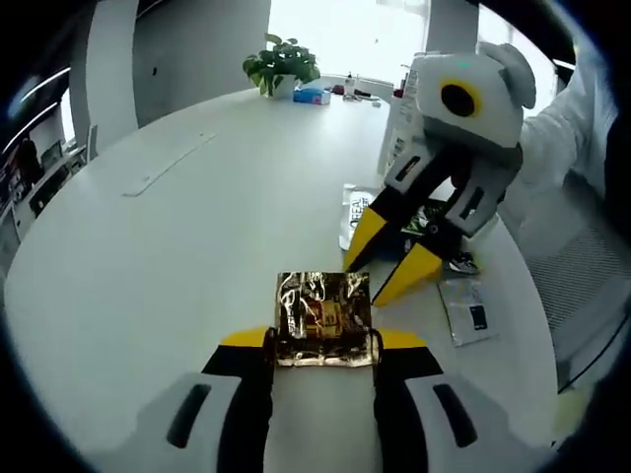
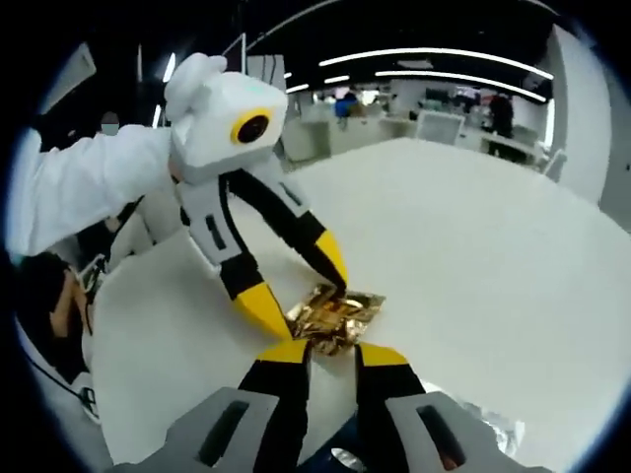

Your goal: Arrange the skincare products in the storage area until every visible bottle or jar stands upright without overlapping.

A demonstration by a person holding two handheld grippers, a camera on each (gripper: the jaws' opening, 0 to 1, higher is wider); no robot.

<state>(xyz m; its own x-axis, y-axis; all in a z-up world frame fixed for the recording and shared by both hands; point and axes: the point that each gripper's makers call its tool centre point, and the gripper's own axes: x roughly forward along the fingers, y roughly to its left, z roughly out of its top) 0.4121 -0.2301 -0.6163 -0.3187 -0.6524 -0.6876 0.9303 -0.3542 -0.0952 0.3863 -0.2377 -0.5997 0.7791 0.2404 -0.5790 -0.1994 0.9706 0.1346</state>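
Observation:
A crinkled gold foil sachet (image 1: 323, 317) lies flat on the white table (image 1: 177, 256). My left gripper (image 1: 323, 340) is open and straddles the sachet, a yellow tip at each side edge. My right gripper (image 1: 387, 252) reaches in from the right, open, its tips just past the sachet's far right corner. In the right gripper view the gold sachet (image 2: 335, 317) lies just beyond my right gripper (image 2: 333, 352), whose jaws stand apart at its near edge. There the left gripper (image 2: 301, 284) brackets the sachet from the left.
Flat sachets with dark print (image 1: 357, 212) and a clear packet (image 1: 465, 310) lie behind and right of the right gripper. A potted plant (image 1: 281, 61) and a blue box (image 1: 312, 96) stand at the far edge. A person's white sleeve (image 2: 84, 187) holds the left gripper.

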